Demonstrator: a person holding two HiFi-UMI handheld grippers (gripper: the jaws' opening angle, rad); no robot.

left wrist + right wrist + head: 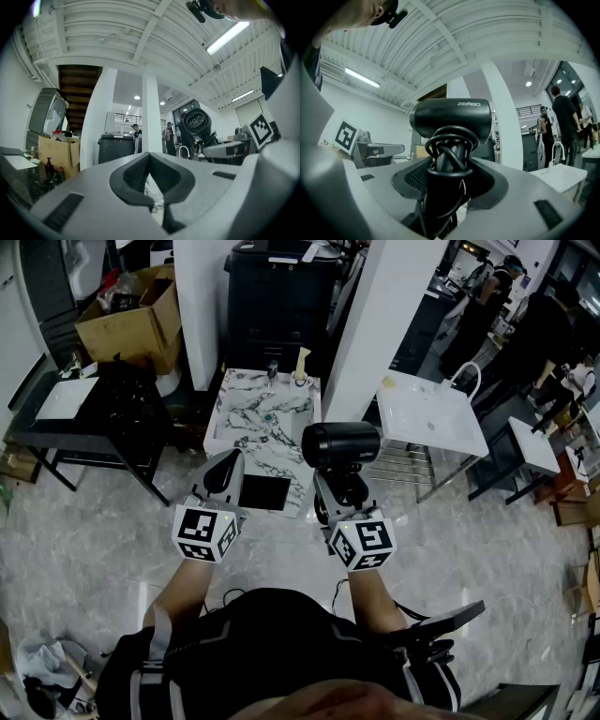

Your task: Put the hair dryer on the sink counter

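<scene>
Carrying is the step now. My left claw (228, 465) is closed with nothing in it. The marble sink counter (272, 442) lies ahead. My right claw (342, 486) clamps the cord-wrapped handle of the hair dryer (340, 443), which is in the air. Next I must lower it onto a bare spot, I think.

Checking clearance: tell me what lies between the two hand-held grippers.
In the head view, a black rectangular slab on the marble sink counter shows between the left hand-held gripper and the right hand-held gripper.
</scene>
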